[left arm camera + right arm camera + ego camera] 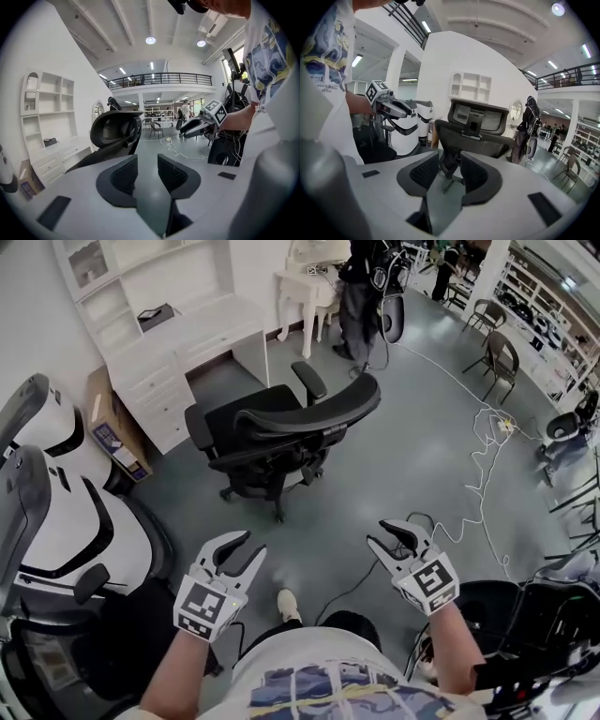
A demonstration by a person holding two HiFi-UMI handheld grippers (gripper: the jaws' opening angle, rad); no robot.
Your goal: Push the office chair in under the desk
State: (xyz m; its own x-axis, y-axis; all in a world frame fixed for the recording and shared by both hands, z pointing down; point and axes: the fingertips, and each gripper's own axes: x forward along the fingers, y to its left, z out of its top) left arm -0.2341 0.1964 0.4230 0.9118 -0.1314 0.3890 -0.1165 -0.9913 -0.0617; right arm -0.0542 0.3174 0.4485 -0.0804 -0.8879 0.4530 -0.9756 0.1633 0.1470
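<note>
The black office chair [281, 427] stands on the grey floor [412, 446] out from the white desk [164, 381] at the far left. Its seat faces the desk and its curved back faces the person. The chair is apart from the desk, with a strip of bare floor between the seat's front edge and the open space under the tabletop [211, 320].

Both grippers hang near the person, well apart from the chair and touching nothing. The left gripper [247, 547] has its jaws apart with only floor showing between them. The right gripper [382, 534] is also parted and empty; in the right gripper view the chair's back post shows through the gap, but far beyond the jaws.

The floor between the grippers and the chair back is bare. On the left, two white-and-black chairs [66, 512] and a cardboard box [114, 432] crowd the side near the desk's drawers. On the right, a white cable [483, 442] trails over the floor, well clear of the chair.

The seat and back hide most of the chair's wheeled base, and only a few legs show. How deep the space under the tabletop runs cannot be made out. The shelves above the desk are cut off at the frame's top edge.
</note>
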